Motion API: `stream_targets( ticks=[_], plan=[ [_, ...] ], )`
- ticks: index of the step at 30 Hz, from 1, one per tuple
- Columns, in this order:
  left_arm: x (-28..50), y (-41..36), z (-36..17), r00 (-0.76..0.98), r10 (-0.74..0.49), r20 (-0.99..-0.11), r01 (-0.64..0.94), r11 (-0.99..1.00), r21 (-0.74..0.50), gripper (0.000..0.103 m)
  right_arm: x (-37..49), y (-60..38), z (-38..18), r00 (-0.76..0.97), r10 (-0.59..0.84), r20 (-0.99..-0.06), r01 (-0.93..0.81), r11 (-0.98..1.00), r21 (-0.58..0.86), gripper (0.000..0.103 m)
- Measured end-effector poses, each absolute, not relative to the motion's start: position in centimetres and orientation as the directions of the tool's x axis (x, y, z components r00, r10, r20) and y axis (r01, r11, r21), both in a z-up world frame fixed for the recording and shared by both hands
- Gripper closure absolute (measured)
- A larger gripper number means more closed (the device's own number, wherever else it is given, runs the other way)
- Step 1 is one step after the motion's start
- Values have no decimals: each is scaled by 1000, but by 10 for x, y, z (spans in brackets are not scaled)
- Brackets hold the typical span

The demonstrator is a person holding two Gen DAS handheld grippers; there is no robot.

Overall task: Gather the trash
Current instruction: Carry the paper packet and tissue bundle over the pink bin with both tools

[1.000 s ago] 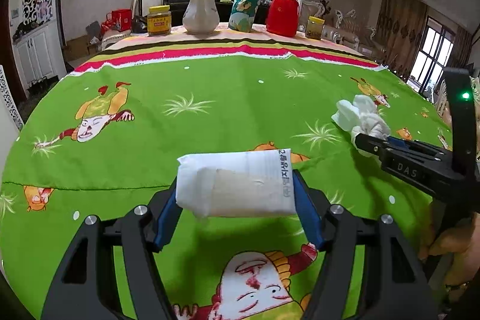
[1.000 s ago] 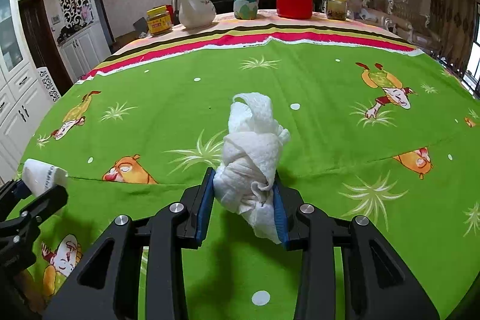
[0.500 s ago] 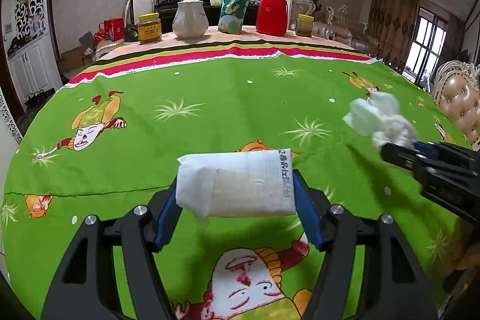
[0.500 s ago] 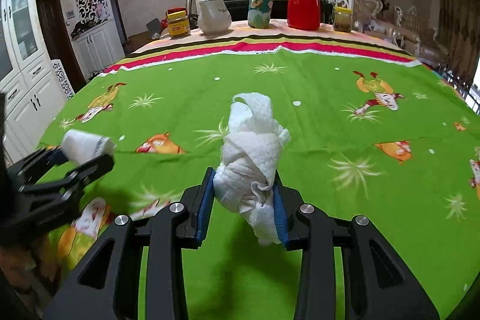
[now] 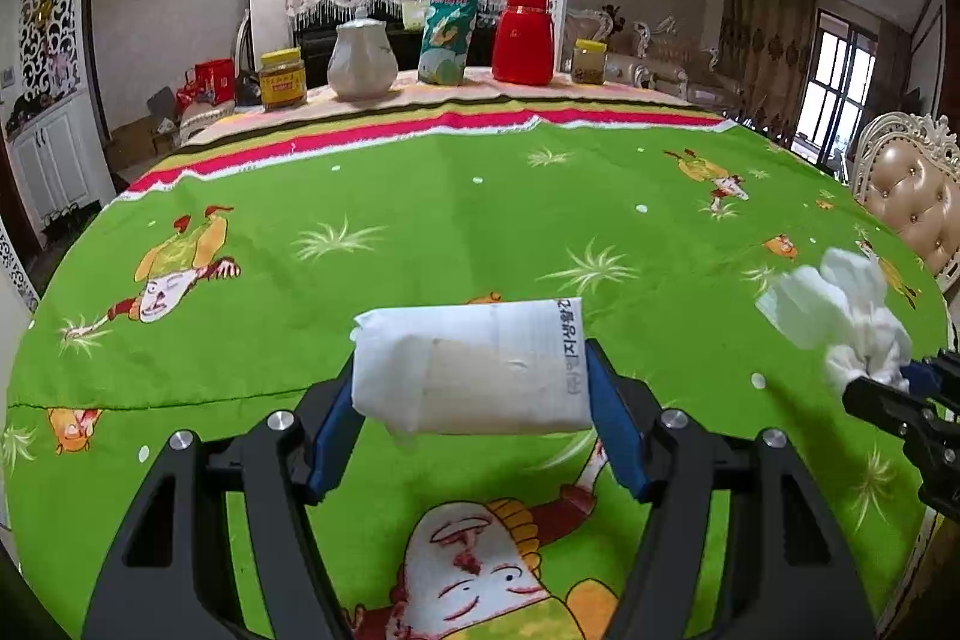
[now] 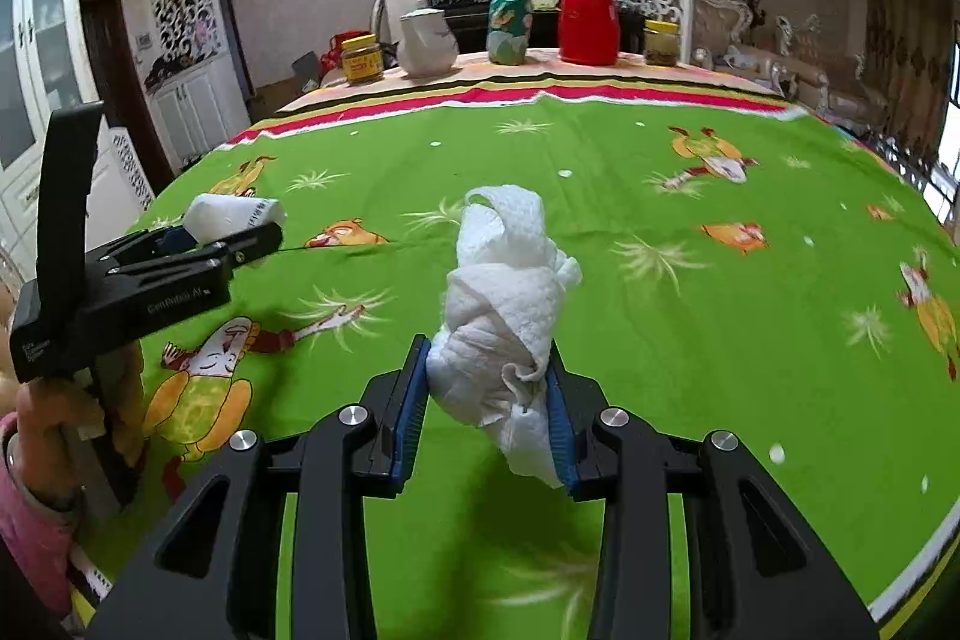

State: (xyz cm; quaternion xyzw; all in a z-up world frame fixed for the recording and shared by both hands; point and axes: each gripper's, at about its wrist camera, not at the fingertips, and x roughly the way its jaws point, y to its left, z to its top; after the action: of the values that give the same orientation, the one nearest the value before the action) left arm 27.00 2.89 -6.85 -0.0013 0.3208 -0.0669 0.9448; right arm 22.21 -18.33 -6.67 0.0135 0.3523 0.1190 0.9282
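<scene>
Gripper on the left (image 5: 474, 436) was clamped across a white paper packet (image 5: 471, 367), a flattened roll with a line of printed text at its right end, held crosswise between the blue pads (image 5: 612, 436) at the centre of the left wrist view. The right gripper (image 6: 487, 403) was closed on a crumpled paper towel (image 6: 507, 301), whose loose top curled upward in the middle of the right wrist view. Both loads hung above the green cartoon-print cloth of the worktop (image 5: 420, 196), neither touching it.

Each gripper showed in the other's camera: the right one at the far right edge of the left view, the left one at the left edge of the right view, well apart from each other. At the top of both frames, along the striped far border of the cloth, stood a yellow-lidded jar (image 5: 282, 77), a white jug (image 5: 363, 58), a snack bag (image 5: 449, 29) and a red flask (image 5: 523, 34).

Judging from this, pick-up was finished for both pieces and the carrying step was in hand. No bin appeared in either view, so the next move called for finding one off the worktop and keeping both grips firm until then, since the towel was soft and could slip.
</scene>
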Motion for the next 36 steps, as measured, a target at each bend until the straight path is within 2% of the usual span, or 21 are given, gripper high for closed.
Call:
stream_targets(
  ticks=[7,17,36],
  plan=[
    [253,10,-51,814,-141,-563,169,986,-3,37,202,-216,-63,747,206,-631,-156,978,135,68],
    [215,-77,-43,761,-291,-580,397,916,61,37,169,-280,-60,788,140,-599,-43,984,173,68],
    [171,-243,-42,579,-537,-613,693,720,24,37,67,-404,-57,821,-87,-564,226,957,182,68]
  ],
)
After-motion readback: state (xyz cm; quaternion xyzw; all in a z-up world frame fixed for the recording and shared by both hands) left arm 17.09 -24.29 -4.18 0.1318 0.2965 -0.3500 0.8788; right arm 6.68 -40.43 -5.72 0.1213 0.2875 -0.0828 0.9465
